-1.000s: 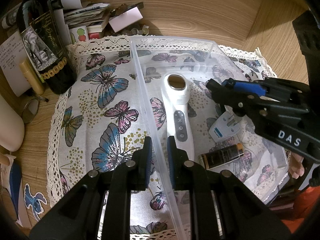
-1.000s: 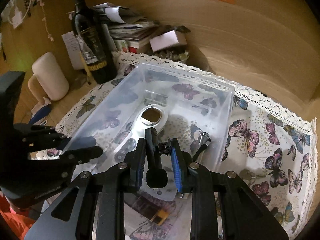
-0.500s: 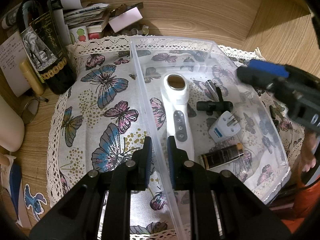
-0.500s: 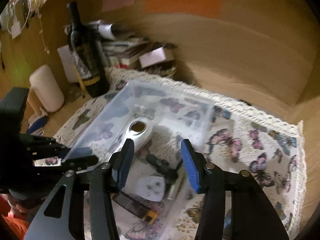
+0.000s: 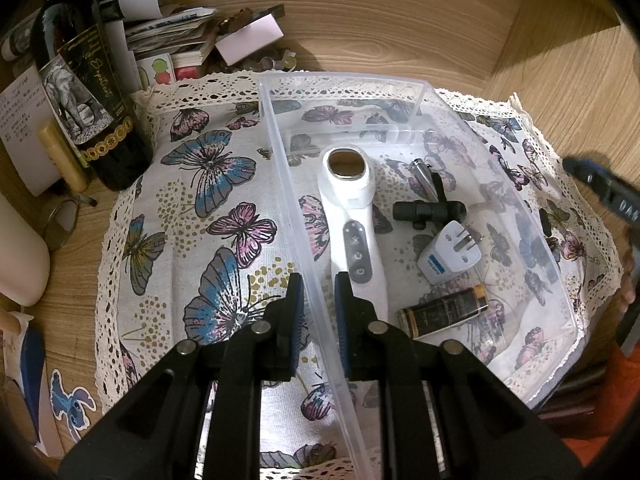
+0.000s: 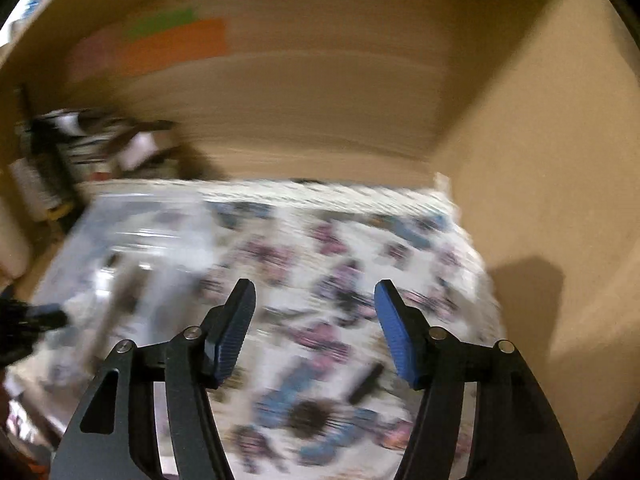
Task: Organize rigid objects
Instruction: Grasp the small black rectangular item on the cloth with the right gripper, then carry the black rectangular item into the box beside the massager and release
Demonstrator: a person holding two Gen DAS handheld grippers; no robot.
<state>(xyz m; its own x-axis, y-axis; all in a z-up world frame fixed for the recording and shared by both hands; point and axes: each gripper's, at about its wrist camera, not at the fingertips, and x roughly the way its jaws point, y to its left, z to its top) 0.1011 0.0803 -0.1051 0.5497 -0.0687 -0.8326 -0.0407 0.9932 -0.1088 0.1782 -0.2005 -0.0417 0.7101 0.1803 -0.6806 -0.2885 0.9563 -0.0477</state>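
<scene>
- A wooden desk [image 5: 400,20] boxed in by wood-grain walls carried a butterfly-print cloth [image 5: 208,208] with a lace edge; behind it stood a dark wine bottle [image 5: 86,92] and a heap of papers and cards [image 5: 168,36].
- In the left wrist view, a clear plastic bin [image 5: 544,248] sat on the cloth, and the left gripper [image 5: 318,296] had its jaws pinching the bin's near side wall, one blue pad outside and one inside.
- Inside the bin lay a white handheld device [image 5: 354,216] with a round head, a black T-shaped tool [image 5: 430,211], a small silvery piece [image 5: 420,170] just behind it, a white plug adapter [image 5: 448,254] and a dark tube with a gold cap [image 5: 444,311].
- The device ran along the pinched wall; the tool, adapter and tube lay to its right, close together but mostly apart.
- At the far right edge the right gripper [image 5: 600,188] showed only as a blurred dark tip outside the bin.
- The right wrist view was heavily motion-blurred: the right gripper [image 6: 316,320] had its jaws spread wide and held nothing, hanging over the cloth to the right of the bin.
- A small dark object [image 6: 366,382] lay on the cloth below the jaws; what it was could not be told.
- Judged from this, the step in hand was fetching the next loose item while the left steadied the bin.
- The next move would call for lowering the spread jaws over that dark object, aligned across its narrow side, then pinching it.
</scene>
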